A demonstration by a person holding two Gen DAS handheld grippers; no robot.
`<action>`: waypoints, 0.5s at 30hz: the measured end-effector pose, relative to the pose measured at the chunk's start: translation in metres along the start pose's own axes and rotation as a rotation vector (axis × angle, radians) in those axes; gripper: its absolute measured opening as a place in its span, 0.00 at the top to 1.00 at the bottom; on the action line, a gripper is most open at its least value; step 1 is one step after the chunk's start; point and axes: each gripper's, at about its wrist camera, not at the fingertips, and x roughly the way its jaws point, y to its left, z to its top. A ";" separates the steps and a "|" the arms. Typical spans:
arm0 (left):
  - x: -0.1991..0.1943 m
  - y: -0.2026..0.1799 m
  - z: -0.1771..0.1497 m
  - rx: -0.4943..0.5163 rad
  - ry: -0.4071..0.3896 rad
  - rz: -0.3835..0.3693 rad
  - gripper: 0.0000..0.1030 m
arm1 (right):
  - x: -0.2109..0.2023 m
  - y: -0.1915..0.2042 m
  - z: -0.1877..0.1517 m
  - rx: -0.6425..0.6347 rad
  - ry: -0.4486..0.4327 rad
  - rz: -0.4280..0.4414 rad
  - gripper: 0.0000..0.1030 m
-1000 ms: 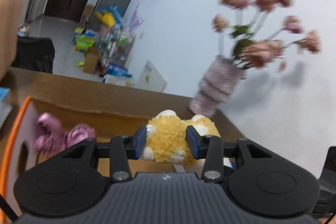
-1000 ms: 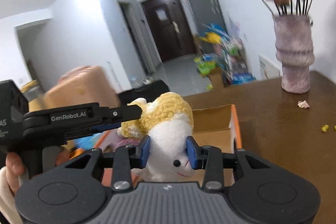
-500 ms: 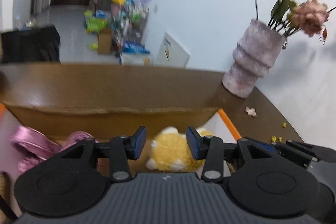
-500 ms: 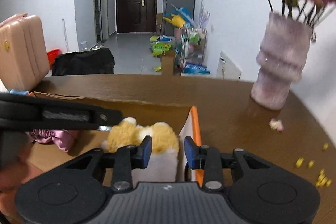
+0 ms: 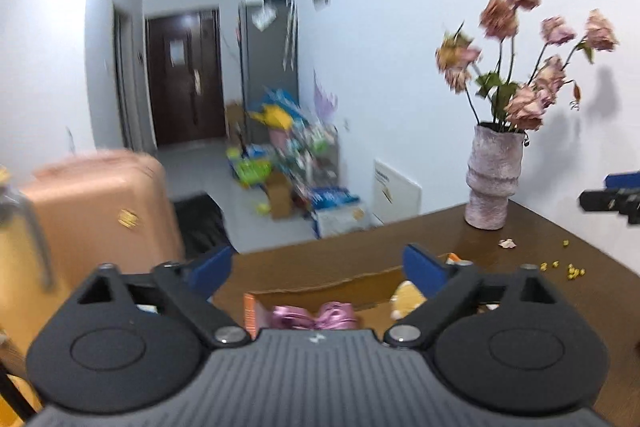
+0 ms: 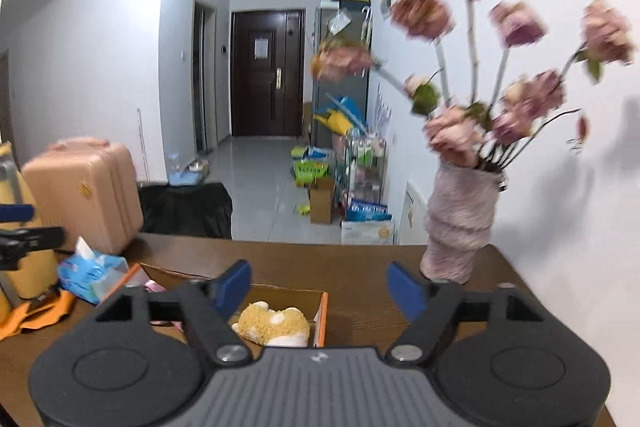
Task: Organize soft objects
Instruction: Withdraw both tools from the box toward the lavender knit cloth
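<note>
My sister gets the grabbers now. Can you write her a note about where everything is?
Left gripper: open, empty, above the box.
Right gripper: open, empty.
Yellow plush toy lies in the cardboard box, by its orange-edged wall.
Pink satin item is in the box too.
Done: both soft things are boxed.
Left: no other soft toy shows; check around the tissue pack.

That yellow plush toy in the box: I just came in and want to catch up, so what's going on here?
A person is sorting soft things into a cardboard box on the table. The yellow plush toy lies inside it, near a pink satin item. The left gripper and the right gripper are both open, above the box, holding nothing.
</note>
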 end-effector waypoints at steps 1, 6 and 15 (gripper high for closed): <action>-0.013 0.002 -0.001 0.008 -0.009 0.007 0.05 | -0.011 -0.001 -0.001 0.004 -0.007 -0.004 0.24; -0.061 0.003 0.001 0.002 -0.022 0.015 0.05 | -0.051 0.000 -0.006 0.033 -0.021 0.024 0.24; -0.149 -0.001 -0.041 -0.034 -0.102 0.030 0.03 | -0.122 0.025 -0.045 0.046 -0.123 0.075 0.19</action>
